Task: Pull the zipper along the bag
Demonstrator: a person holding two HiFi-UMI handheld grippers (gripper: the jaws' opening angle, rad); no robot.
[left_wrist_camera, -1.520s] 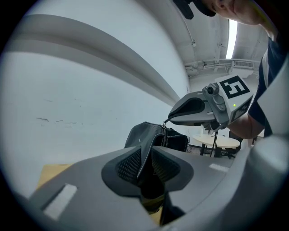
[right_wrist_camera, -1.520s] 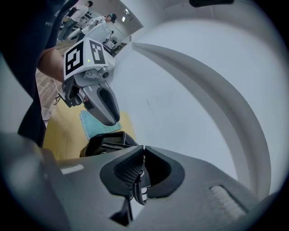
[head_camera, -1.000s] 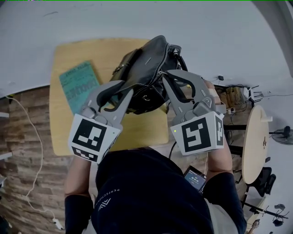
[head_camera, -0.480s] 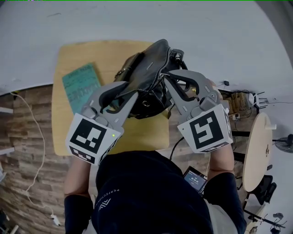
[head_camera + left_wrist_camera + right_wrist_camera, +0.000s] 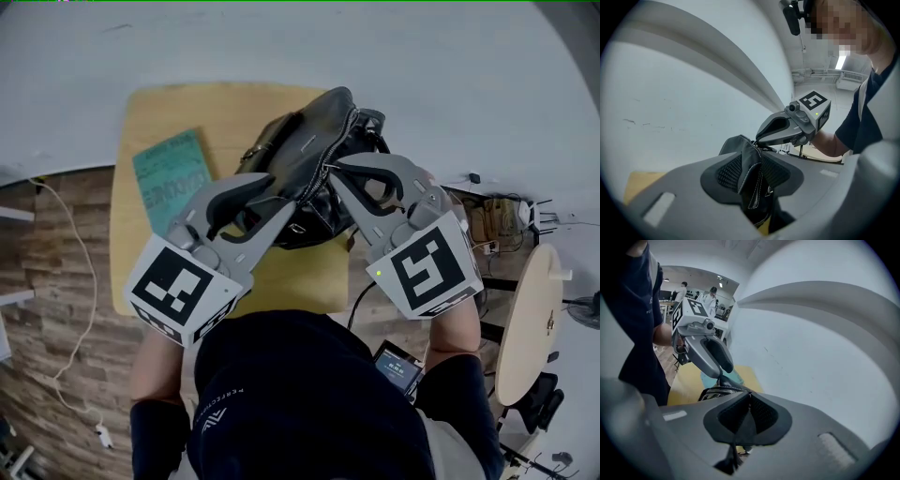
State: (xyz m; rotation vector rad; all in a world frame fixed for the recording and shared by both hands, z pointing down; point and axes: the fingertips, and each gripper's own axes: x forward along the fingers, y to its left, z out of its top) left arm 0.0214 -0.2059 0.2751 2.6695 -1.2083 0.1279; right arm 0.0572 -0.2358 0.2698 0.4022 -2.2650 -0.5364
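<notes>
The zipper pull [image 5: 735, 451] is pinched by the right gripper [image 5: 330, 172], while an edge of the bag [image 5: 314, 141] is flanked by the left gripper [image 5: 281, 195] (jaws spread, just opened).

Grey left tool [image 5: 283, 193] and right tool [image 5: 331, 172], marker cubes [image 5: 178, 291], navy shirt [image 5: 300, 394].

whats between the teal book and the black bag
A strip of bare wooden board separates the teal book from the black bag, in the head view.
</notes>
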